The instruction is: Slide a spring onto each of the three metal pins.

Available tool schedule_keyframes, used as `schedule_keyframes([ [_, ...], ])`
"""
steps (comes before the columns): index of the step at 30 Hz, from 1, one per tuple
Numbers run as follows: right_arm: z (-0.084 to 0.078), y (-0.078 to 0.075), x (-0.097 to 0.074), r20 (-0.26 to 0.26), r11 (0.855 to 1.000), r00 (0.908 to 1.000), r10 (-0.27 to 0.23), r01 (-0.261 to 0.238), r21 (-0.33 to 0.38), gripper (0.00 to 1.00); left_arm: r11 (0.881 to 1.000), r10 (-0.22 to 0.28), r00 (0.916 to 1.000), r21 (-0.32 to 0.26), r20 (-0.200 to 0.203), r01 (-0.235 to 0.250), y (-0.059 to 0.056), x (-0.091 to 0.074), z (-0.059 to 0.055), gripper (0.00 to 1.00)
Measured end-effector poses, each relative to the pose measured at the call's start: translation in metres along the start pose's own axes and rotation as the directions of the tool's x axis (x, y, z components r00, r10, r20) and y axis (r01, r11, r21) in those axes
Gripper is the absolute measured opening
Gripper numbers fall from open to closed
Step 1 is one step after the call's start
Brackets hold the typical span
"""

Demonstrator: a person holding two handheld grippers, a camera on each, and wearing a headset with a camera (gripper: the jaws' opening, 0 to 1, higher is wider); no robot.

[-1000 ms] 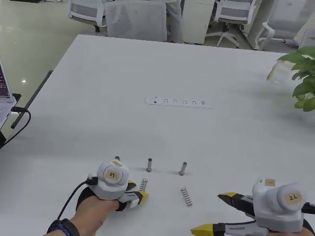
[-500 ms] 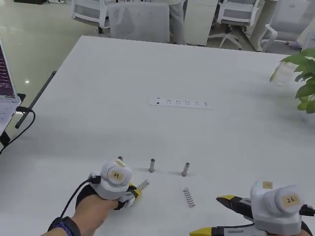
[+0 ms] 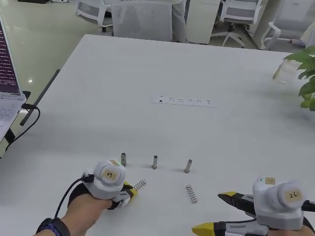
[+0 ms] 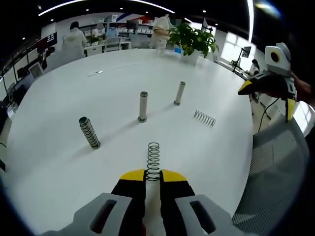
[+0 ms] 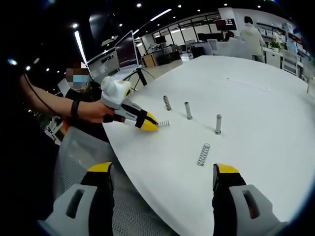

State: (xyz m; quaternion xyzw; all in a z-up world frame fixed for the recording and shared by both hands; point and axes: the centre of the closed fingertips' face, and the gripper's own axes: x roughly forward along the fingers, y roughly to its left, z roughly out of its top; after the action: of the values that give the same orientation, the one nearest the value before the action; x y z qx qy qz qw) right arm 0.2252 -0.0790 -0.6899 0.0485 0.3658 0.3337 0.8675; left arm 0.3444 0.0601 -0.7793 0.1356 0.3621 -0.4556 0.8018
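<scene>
A broad white worktop (image 3: 147, 73) runs from the bottom of the head view to the grey office chairs (image 3: 142, 19) along the top edge, with an open laptop (image 3: 7, 83) at the left edge and a green plant (image 3: 305, 78) at the right. At the lower left of that view the left gripper (image 3: 129, 191), held in a person's hand (image 3: 91, 206), lies low over the worktop with its yellow-tipped jaws pressed together on one end of a spring (image 3: 139, 185). In the left gripper view that held spring (image 4: 153, 160) stands out from the jaw tips at centre bottom, pointing up the frame towards the pins. At the lower right of the head view the right gripper (image 3: 211, 212) has its jaws spread wide with nothing between them, near the worktop's edge. A white power strip (image 3: 180, 101) lies across the middle of the head view, well apart from the work. Below it, three metal pins stand upright in a row. The left pin (image 3: 123, 159) carries a spring coiled around it, seen plainly in the left gripper view, while the middle pin (image 3: 155, 162) and the right pin (image 3: 188, 166) are bare. A second, loose spring (image 3: 191, 193) lies flat on the worktop just below the right pin, between the two grippers.
</scene>
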Motion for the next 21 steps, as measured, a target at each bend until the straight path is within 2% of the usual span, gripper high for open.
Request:
schedule_keyframes([
  [10,0.001,0.006,0.006,-0.006,1.000,0.9997,0.024,-0.024,-0.007,0.81,1.000,0.005,0.9999,-0.001,0.010,-0.005,0.003,-0.018,-0.010,0.02],
  [21,0.001,0.021,0.019,-0.025,0.996,0.9963,0.083,-0.083,-0.021,0.79,1.000,0.012,0.9998,-0.008,0.015,-0.012,0.009,-0.034,-0.018,0.02],
])
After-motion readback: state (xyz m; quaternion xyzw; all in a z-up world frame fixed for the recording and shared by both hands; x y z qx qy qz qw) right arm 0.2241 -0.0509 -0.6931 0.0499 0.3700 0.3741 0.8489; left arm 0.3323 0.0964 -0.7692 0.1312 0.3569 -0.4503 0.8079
